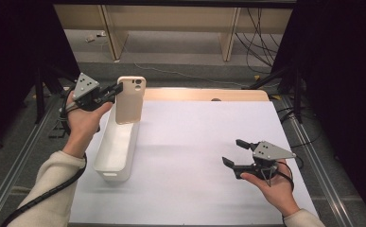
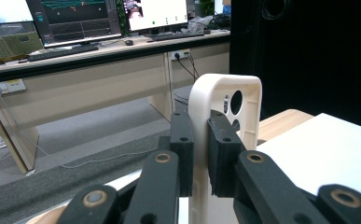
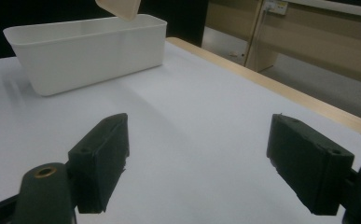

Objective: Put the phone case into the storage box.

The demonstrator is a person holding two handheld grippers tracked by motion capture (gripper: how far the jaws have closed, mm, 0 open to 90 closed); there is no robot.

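Cream plastic was what I had in my left gripper (image 1: 116, 91): a phone case (image 1: 130, 100), held upright by its side edge near the camera cut-out, hanging over the far end of the white bin (image 1: 106, 166). In the left gripper view the jaws were closed on the case's thin wall, one pad (image 2: 182, 140) on each face, and only a narrow strip of the rim sat between them. The lower end of the case looked to be at or just above the bin's rim; I could not tell whether it touched.

My right gripper (image 1: 237, 153) hovered over the white desk (image 1: 185, 156) well apart from the bin, jaws spread wide with nothing between them.

The grip worried me. With so little of the wall pinched, and the long body of the case hanging below, I judged that any quick turn of my hand could let it pivot or slip out. If it dropped from there with its lower end off line, it might catch the bin's rim and tip onto the desk rather than fall inside. The bin looked light, so a knock from the case could also shift it.
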